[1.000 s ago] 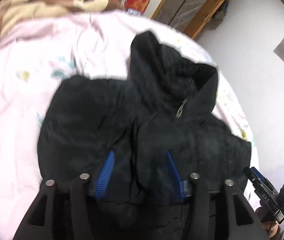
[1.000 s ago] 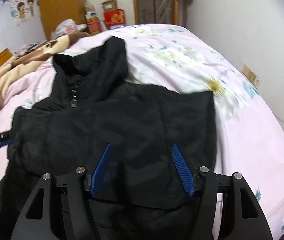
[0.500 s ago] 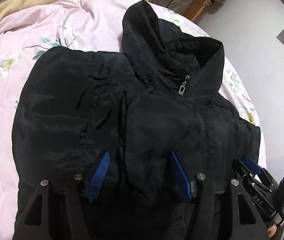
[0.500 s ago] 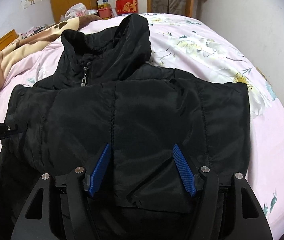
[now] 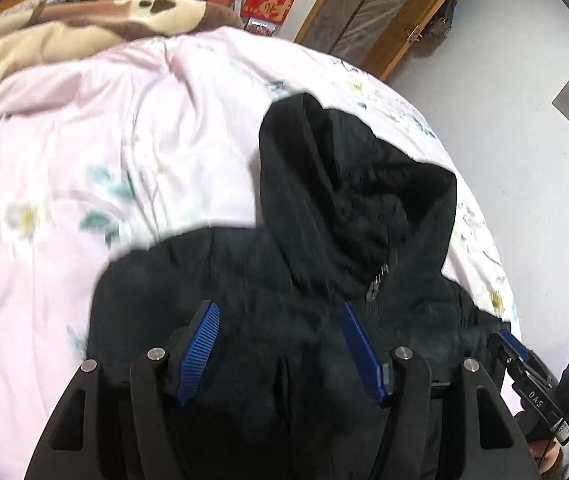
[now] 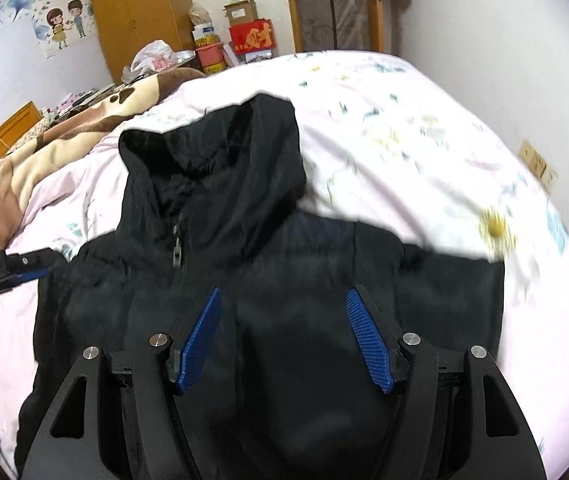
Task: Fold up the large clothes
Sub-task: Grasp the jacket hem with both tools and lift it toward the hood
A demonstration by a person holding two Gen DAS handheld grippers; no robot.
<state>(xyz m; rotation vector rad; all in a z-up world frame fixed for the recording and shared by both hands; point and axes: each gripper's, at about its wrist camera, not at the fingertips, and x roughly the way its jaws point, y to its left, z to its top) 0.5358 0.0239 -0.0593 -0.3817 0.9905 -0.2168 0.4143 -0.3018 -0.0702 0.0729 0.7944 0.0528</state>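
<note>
A black hooded padded jacket lies front up on the pink floral bed sheet, its hood pointing away and its zip pull at the collar. It also shows in the right wrist view. My left gripper is open above the jacket's left half, holding nothing. My right gripper is open above the jacket's right half, holding nothing. The right gripper shows at the lower right of the left wrist view; the left gripper shows at the left edge of the right wrist view.
A brown and cream blanket lies bunched at the bed's far side. Boxes and a wooden wardrobe stand behind the bed. A white wall runs along the bed's right side.
Both grippers have pulled back and risen from the jacket; it looks smaller and more of the sheet shows. Both jaws have stayed open.
</note>
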